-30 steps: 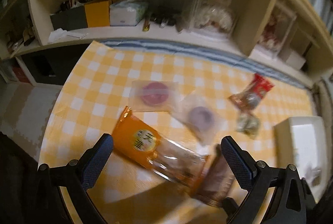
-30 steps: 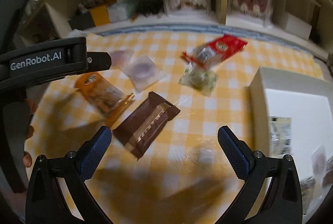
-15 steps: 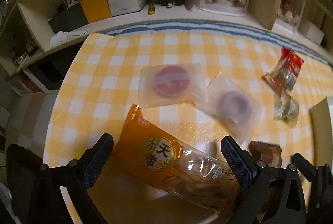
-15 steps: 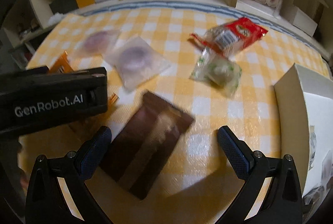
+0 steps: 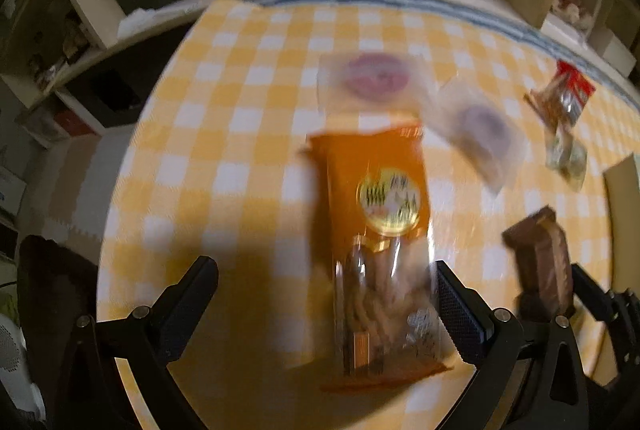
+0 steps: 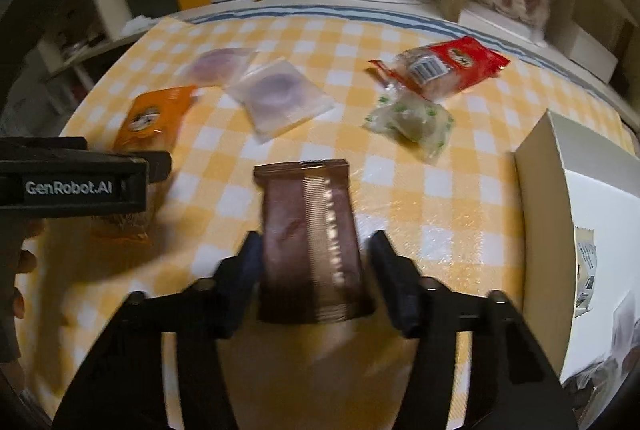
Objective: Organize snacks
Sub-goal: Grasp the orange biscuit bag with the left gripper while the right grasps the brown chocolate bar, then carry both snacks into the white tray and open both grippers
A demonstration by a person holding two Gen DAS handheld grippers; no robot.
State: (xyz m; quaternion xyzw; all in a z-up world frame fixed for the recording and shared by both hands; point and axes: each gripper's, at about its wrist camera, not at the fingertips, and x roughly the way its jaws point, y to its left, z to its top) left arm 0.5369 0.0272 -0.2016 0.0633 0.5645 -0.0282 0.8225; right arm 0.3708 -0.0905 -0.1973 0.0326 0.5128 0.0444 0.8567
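Nearest in the right wrist view, the right gripper (image 6: 312,270) has just been closing on the brown wrapped bar (image 6: 310,238): the bar sits between its jaws, its long axis running straight away from the fingers, near end at the fingertips and far end toward the middle of the checked tablecloth (image 6: 400,190). The left pad (image 6: 250,262) looks pressed to the bar's edge; the right pad stands just beside the other edge, and blur hides whether it touches, so I judge the grasp not yet sure. The white box (image 6: 540,166) lies to the right, likely where this bar goes. In the left wrist view, the left gripper (image 5: 326,304) is spread wide and holds nothing; the orange snack bag (image 5: 376,230) lies lengthwise between its fingers, off-centre toward the right finger (image 5: 460,314). Farther off lie two clear round-sweet packets (image 6: 280,98), a green-speckled packet (image 6: 412,118) and a red packet (image 6: 448,66).
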